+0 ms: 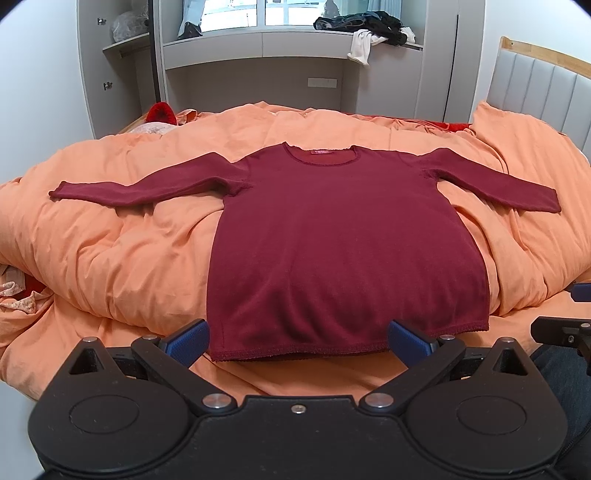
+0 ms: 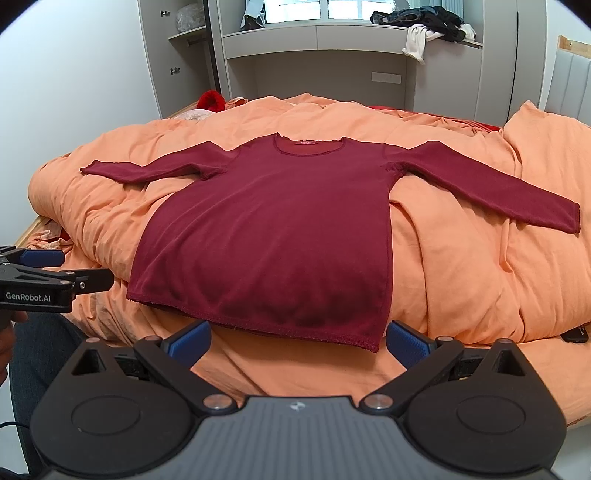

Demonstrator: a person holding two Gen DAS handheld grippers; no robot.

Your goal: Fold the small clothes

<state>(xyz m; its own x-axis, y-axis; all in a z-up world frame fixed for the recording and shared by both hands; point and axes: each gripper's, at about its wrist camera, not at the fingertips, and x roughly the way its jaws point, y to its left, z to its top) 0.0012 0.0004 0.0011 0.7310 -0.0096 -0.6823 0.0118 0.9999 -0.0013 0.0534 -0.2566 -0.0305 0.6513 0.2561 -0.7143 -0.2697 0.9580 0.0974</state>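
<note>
A dark red long-sleeved shirt [image 1: 343,236] lies flat on the orange duvet [image 1: 122,251], neck away from me, both sleeves spread out to the sides. It also shows in the right wrist view [image 2: 280,229]. My left gripper [image 1: 297,341] is open and empty, its blue pads either side of the shirt's near hem. My right gripper [image 2: 297,341] is open and empty, just in front of the hem's right corner. The left gripper also shows at the left edge of the right wrist view [image 2: 55,271].
The duvet [image 2: 480,266] covers a bed with a padded headboard [image 1: 535,92] at the right. Grey shelves [image 1: 295,37] stand behind the bed, with a pile of clothes [image 1: 373,27] on top. A dark phone [image 2: 576,334] lies at the right.
</note>
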